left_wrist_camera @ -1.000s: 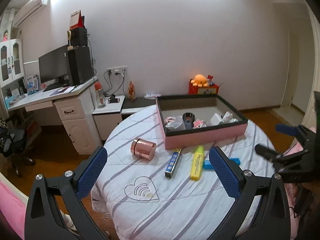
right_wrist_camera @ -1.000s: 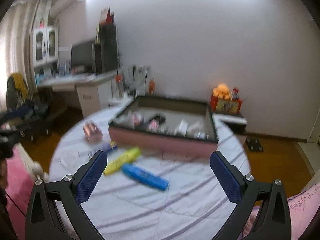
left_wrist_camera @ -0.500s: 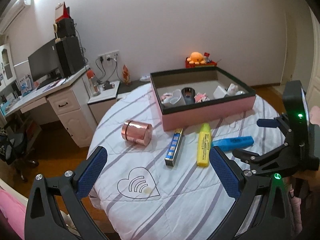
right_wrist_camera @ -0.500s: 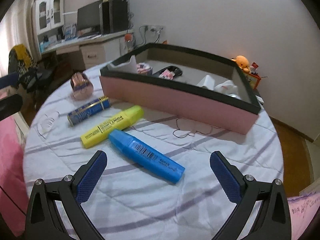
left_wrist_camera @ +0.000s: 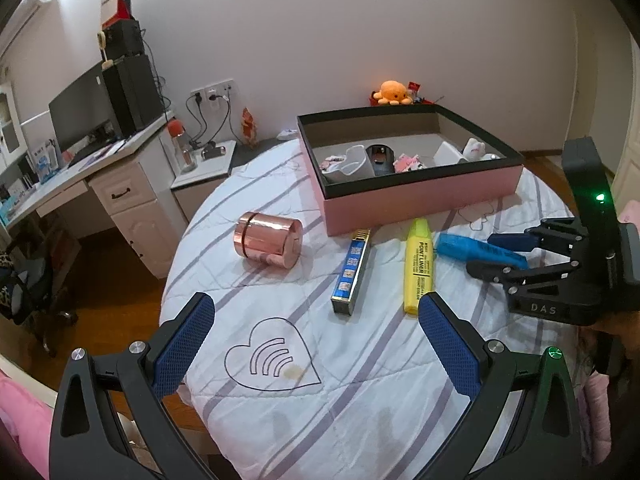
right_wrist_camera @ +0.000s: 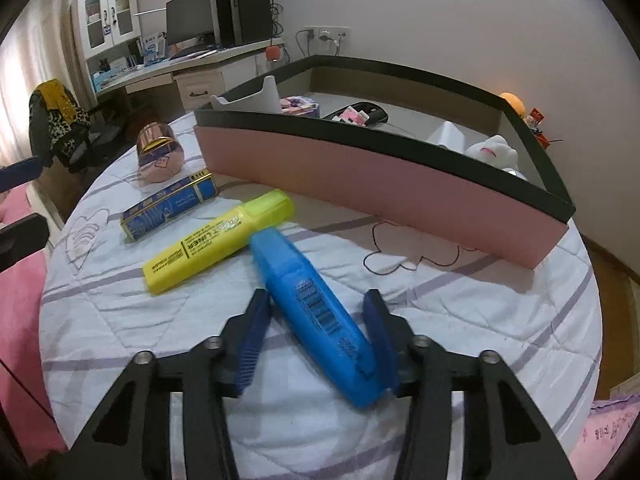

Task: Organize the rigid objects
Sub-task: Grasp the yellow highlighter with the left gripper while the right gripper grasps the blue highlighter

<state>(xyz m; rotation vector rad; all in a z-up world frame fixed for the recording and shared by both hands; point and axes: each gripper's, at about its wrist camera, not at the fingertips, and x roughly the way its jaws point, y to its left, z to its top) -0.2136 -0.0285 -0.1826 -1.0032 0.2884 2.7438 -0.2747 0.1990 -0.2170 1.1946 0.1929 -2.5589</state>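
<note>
A blue marker [right_wrist_camera: 316, 312] lies on the striped cloth between the fingers of my right gripper [right_wrist_camera: 316, 298], whose jaws are closing. The right pad touches its near end and a thin gap shows at the left pad. The left wrist view shows that right gripper [left_wrist_camera: 482, 254] astride the blue marker [left_wrist_camera: 468, 248]. Beside it lie a yellow highlighter [left_wrist_camera: 418, 264], a slim blue-and-gold box [left_wrist_camera: 352, 272] and a rose-gold tin [left_wrist_camera: 268, 244] on its side. My left gripper [left_wrist_camera: 316, 304] hangs open and empty over the cloth's heart print.
A pink box with a black rim [left_wrist_camera: 420, 196] stands at the table's far side and holds several small items. The round table's edge [left_wrist_camera: 172, 272] drops to a wooden floor. A white desk [left_wrist_camera: 100, 176] with a monitor and a chair [right_wrist_camera: 60, 120] stand left.
My right gripper dropped down onto the blue marker and its jaws narrowed from wide open to close around it. The left gripper sank a little toward the table.
</note>
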